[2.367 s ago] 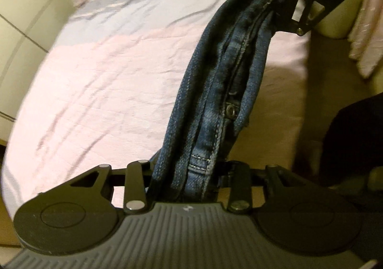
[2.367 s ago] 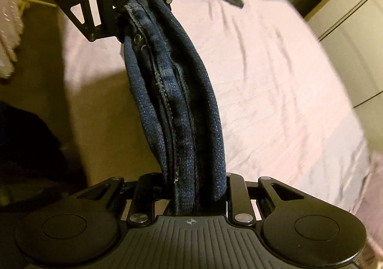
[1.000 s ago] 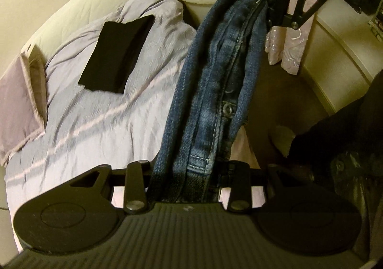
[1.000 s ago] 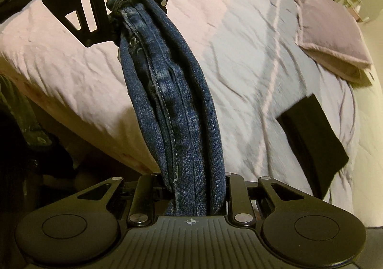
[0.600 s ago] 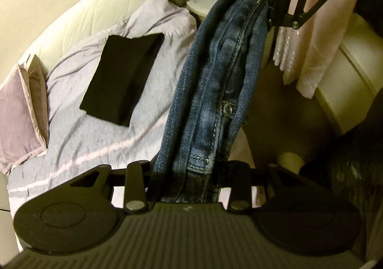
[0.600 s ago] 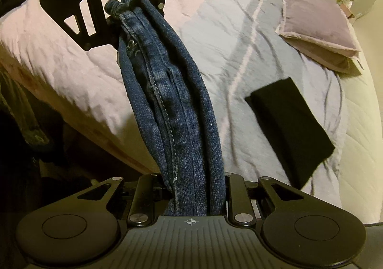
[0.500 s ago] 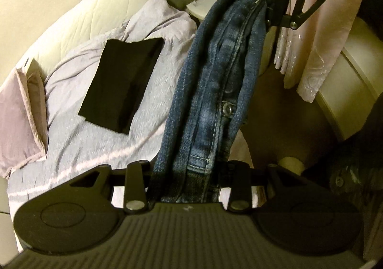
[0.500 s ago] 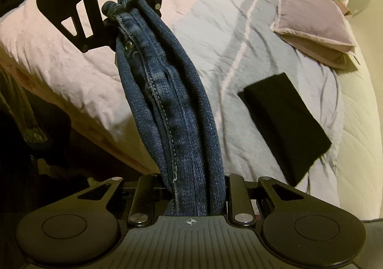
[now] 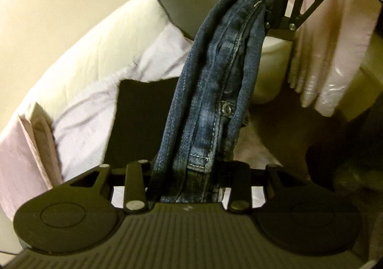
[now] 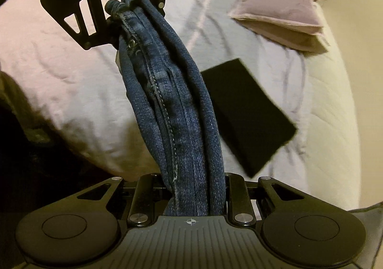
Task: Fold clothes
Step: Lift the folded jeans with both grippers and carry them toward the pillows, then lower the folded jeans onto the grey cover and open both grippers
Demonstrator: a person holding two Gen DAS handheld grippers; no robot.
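Both grippers are clamped on the folded jeans, left gripper at one end, right gripper at the other, denim bunched between each pair of fingers. Beyond them a folded black garment lies on the bed.

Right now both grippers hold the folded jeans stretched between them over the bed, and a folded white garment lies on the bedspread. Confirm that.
Not quite: the folded garment on the bedspread is black, as the right wrist view shows. The left gripper and right gripper do hold the jeans.
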